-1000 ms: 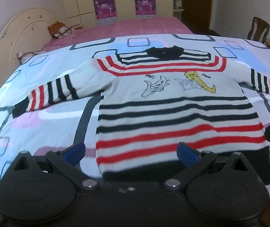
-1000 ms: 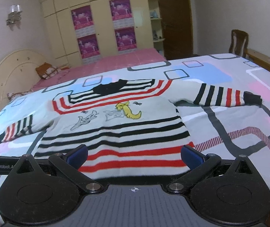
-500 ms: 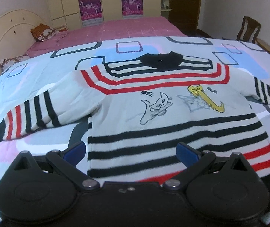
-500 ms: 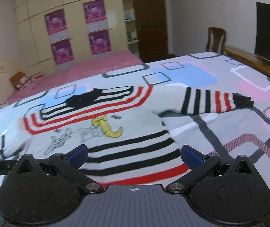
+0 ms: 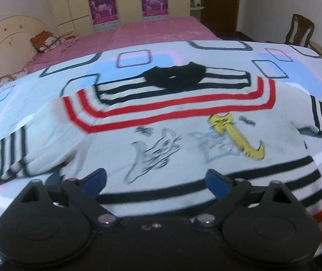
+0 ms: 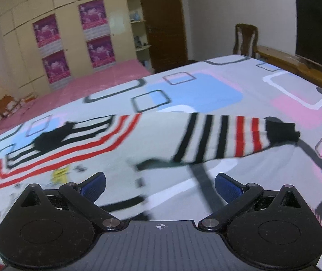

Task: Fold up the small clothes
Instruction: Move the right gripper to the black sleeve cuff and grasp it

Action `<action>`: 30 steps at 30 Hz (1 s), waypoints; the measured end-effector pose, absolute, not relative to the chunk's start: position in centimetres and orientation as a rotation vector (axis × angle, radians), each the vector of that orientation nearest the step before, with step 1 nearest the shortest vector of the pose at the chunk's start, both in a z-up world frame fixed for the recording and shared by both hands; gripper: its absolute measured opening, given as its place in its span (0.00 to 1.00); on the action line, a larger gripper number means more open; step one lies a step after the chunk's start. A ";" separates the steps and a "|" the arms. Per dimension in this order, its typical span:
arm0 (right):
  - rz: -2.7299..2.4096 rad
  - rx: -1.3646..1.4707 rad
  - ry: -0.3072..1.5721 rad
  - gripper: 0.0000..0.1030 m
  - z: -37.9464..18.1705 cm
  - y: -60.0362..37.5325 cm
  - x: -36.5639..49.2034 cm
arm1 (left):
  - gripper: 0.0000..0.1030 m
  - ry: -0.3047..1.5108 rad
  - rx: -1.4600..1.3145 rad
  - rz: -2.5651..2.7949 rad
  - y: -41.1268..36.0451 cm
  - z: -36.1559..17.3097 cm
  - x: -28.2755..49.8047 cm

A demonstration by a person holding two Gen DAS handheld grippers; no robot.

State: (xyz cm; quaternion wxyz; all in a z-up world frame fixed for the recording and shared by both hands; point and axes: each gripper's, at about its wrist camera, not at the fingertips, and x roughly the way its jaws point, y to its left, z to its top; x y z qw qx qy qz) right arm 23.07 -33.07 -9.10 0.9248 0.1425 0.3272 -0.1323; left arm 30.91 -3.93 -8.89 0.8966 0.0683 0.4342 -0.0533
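Two grippers are held wide open, nothing gripped: left gripper low centre above the sweater, spread flat mid-frame on the bedspread; right gripper below the right sleeve. Step judged: approach for sleeve fold. Cuff must be pinched next.

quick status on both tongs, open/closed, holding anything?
Left tongs: open, holding nothing, above the striped sweater.
Right tongs: open, holding nothing, near the sweater's sleeve.
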 end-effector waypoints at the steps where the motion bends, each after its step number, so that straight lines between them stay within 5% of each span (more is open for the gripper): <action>1: -0.283 0.295 0.677 0.99 -9.5 -34.2 23.5 | 0.88 0.904 0.144 -0.110 -4.7 -9.1 31.4; 4: -0.328 0.328 0.692 0.94 -10.9 -38.3 24.6 | 0.87 0.912 0.154 -0.106 -6.8 -9.9 32.7; 5: -0.345 0.339 0.700 0.76 -11.3 -39.6 24.9 | 0.87 0.913 0.158 -0.105 -7.4 -10.1 33.0; 6: -0.363 0.348 0.716 0.71 -11.8 -40.9 25.3 | 0.87 0.914 0.163 -0.104 -8.1 -10.3 33.4; 18: -0.532 0.608 0.733 0.69 -16.3 -53.1 27.5 | 0.78 0.938 0.223 -0.083 -11.4 -12.0 36.4; 20: -0.553 0.618 0.722 0.43 -16.5 -54.0 28.2 | 0.72 0.950 0.227 -0.084 -11.4 -12.2 36.7; 25: -0.571 0.612 0.684 0.16 -16.6 -55.1 29.2 | 0.63 0.960 0.247 -0.065 -11.4 -12.5 37.1; 30: -0.506 0.528 0.601 0.09 -14.3 -52.4 29.5 | 0.61 0.977 0.213 -0.049 -10.6 -12.3 37.4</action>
